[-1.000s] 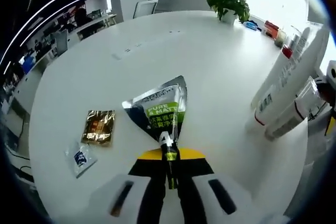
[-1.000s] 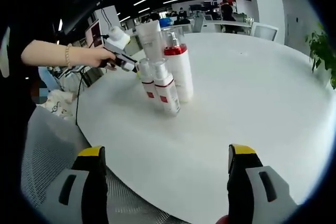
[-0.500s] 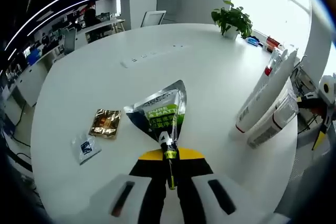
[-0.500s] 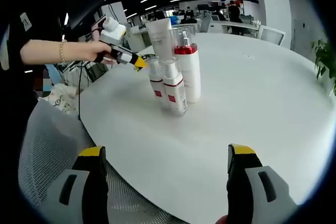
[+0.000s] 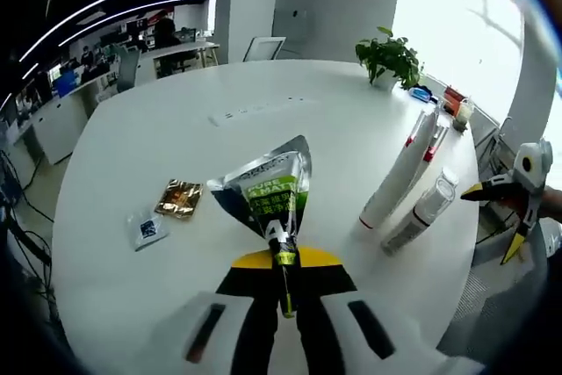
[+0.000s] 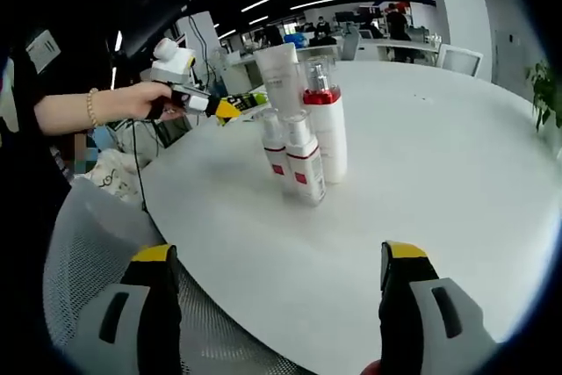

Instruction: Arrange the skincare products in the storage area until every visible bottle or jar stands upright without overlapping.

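Note:
Several white skincare bottles stand upright in a tight cluster on the round white table (image 6: 421, 164): a tall tube (image 6: 283, 76), a red-collared pump bottle (image 6: 327, 133) and two small red-banded bottles (image 6: 304, 170). In the left gripper view the cluster (image 5: 399, 177) stands at the right. My left gripper (image 5: 281, 248) is shut on the corner of a silver and green pouch (image 5: 268, 186), above the table. A hand holds that left gripper (image 6: 219, 110) to the left of the bottles, apart from them. My right gripper (image 6: 281, 305) is open and holds nothing, in front of the cluster.
A gold sachet (image 5: 178, 199) and a small clear sachet (image 5: 145, 228) lie on the table to the left of the pouch. A potted plant (image 5: 386, 52) and small items (image 5: 448, 98) stand at the far edge. A mesh chair (image 6: 97, 252) sits by the near edge.
My left gripper has drawn back from the bottle cluster with the pouch still in it, so the bottles look smaller and farther. The right gripper stays open.

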The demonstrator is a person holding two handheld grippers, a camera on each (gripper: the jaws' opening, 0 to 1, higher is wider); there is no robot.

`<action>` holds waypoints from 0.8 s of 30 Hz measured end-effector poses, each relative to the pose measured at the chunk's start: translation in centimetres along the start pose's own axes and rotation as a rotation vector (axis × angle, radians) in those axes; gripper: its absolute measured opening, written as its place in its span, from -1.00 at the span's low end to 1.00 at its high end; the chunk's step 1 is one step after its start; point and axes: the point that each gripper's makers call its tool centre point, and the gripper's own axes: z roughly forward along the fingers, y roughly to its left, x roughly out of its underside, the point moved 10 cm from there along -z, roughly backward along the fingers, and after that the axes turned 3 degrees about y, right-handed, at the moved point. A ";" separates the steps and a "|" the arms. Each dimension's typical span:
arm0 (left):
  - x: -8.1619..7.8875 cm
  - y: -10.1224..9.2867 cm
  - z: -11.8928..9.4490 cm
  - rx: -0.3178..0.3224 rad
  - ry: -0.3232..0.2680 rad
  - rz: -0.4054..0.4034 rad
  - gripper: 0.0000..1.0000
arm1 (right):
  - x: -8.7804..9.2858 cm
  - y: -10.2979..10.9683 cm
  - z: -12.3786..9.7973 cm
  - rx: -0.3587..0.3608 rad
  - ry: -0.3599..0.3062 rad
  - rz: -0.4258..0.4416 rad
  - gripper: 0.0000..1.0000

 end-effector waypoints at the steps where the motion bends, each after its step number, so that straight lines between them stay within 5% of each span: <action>1: 0.0 -0.1 -0.3 0.000 -0.008 -0.007 -0.99 | 0.0 0.0 0.0 -0.001 -0.002 -0.002 0.89; 8: 0.6 -1.3 -2.8 -0.007 -0.053 -0.023 -0.99 | -2.1 2.0 1.1 -0.077 -0.067 -0.005 0.87; 11: 0.9 -1.8 -3.7 -0.004 -0.070 -0.030 -0.99 | -3.3 4.5 2.2 -0.187 -0.133 0.030 0.82; 20: 1.7 -3.3 -6.6 -0.003 -0.119 -0.051 -0.99 | -4.4 7.8 4.5 -0.298 -0.185 0.064 0.80; 24: 2.4 -4.0 -7.5 -0.002 -0.147 -0.066 -0.99 | -4.7 10.1 4.8 -0.432 -0.249 0.171 0.80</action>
